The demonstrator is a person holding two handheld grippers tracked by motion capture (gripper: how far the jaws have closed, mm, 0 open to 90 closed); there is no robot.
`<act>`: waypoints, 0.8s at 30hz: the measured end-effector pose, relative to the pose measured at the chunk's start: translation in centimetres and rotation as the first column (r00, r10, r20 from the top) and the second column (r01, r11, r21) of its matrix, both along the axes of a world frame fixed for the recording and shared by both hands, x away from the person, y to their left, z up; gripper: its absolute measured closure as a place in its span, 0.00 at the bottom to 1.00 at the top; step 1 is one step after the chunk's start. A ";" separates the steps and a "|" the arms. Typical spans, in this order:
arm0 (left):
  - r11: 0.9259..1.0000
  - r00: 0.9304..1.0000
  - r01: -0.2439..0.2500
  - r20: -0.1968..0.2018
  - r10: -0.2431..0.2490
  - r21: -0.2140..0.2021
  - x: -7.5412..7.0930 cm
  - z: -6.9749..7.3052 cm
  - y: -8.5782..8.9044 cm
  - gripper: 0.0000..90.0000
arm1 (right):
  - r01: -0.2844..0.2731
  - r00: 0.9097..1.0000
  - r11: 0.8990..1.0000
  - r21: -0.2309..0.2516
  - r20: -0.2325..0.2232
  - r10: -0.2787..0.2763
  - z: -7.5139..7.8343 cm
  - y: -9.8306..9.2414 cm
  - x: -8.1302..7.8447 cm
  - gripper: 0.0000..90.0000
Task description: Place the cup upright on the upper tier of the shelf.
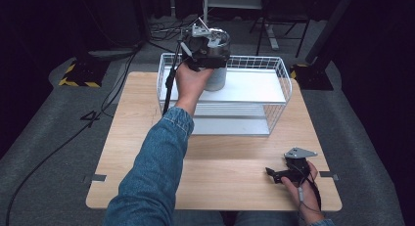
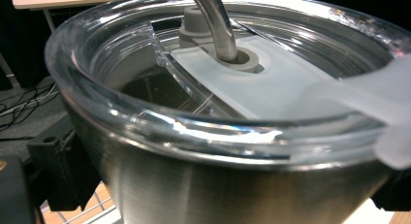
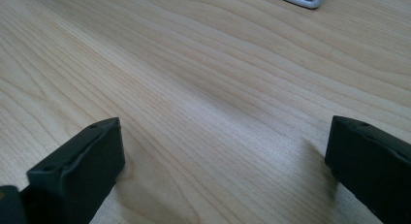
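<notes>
Wooden table (image 1: 147,138) carries a white wire basket (image 1: 279,96).

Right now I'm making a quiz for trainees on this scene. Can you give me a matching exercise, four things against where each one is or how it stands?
Things:
1. steel tumbler
2. left gripper
3. right gripper
4. wire basket

Places or states:
A. open above bare wood, near the table's front right
B. stands at the far side of the table
C. has a clear lid and a metal straw
D. shut on the cup, over the basket's white shelf

Pairs: 1-C, 2-D, 3-A, 4-B
</notes>
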State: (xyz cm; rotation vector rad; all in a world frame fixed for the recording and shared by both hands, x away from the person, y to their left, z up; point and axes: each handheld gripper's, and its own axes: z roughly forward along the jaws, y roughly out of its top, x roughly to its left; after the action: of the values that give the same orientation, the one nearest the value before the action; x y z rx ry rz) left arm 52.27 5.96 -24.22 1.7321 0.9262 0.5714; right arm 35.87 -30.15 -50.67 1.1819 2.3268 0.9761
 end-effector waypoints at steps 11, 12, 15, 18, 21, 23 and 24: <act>1.000 1.000 -0.012 0.028 0.011 0.025 -0.2 -0.3 -0.7 0.03 | 0.002 1.000 1.000 0.002 0.000 -0.002 0.0 0.0 0.0 0.01; 1.000 1.000 -0.012 0.029 0.011 0.025 -0.1 -0.3 -0.7 0.03 | 0.002 1.000 1.000 0.002 0.000 -0.002 0.0 0.0 0.0 0.01; 1.000 0.999 -0.014 0.033 0.013 0.024 -0.2 -0.3 -0.7 0.02 | 0.002 1.000 1.000 0.003 0.000 -0.002 0.0 0.0 0.0 0.01; 1.000 0.999 -0.018 0.044 0.017 0.018 -0.3 -0.3 -0.6 0.00 | 0.002 1.000 1.000 0.002 0.000 -0.002 0.0 0.0 0.0 0.01; 1.000 0.999 -0.006 0.044 0.006 0.007 -0.5 -0.3 -0.4 0.00 | 0.002 1.000 1.000 0.003 -0.001 -0.002 0.0 0.0 0.0 0.01; 1.000 0.998 -0.005 0.057 0.005 0.005 -0.7 -0.2 -0.3 0.00 | 0.002 1.000 1.000 0.003 0.000 -0.002 0.0 0.0 0.0 0.01; 1.000 0.998 -0.002 0.063 0.002 0.005 -0.8 -0.1 -0.2 0.00 | 0.002 1.000 1.000 0.003 0.000 -0.002 0.0 0.0 0.0 0.01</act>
State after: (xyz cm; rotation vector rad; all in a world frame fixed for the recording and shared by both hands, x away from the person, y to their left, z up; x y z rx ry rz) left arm 51.47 5.79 -24.32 1.7078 0.8833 0.6265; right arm 35.86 -30.13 -50.67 1.1854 2.3244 0.9789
